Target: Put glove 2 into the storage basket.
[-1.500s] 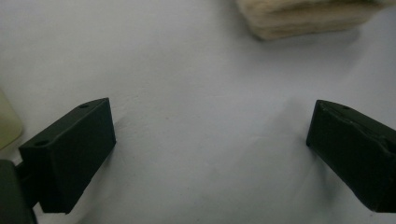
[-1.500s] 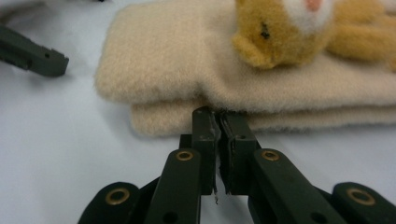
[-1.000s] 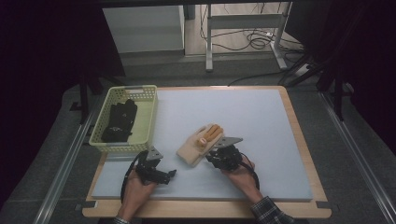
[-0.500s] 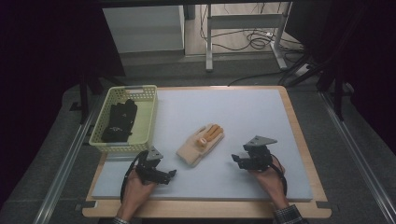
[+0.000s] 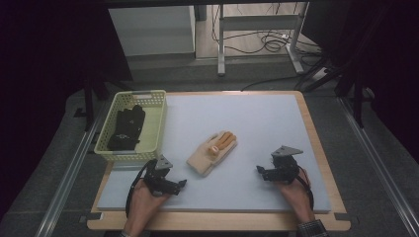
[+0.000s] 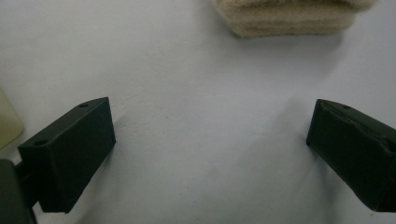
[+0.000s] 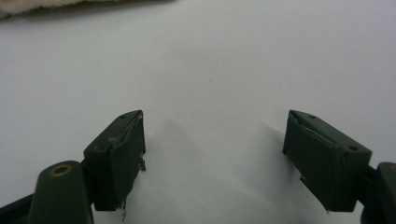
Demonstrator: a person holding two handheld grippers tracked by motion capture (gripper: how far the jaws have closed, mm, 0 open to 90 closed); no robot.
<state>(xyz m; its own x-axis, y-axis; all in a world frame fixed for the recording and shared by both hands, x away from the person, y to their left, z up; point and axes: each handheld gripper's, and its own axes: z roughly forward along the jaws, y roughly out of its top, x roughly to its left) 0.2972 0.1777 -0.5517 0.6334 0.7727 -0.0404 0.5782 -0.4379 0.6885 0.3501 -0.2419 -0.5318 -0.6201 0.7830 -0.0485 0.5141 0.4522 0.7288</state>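
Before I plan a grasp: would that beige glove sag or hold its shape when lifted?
The beige glove lies flat and looks like soft knit, so it would probably droop. It seems light. Its fuzzy cuff likely resists slipping.

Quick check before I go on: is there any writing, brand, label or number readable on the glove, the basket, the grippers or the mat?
None can be read.
Beige glove: no print; just a small pale mark, not legible as text.
Yellow basket and the black items in it: no label shows.
Left gripper and right gripper, both open: plain black jaws, no markings.
Mat: blank.
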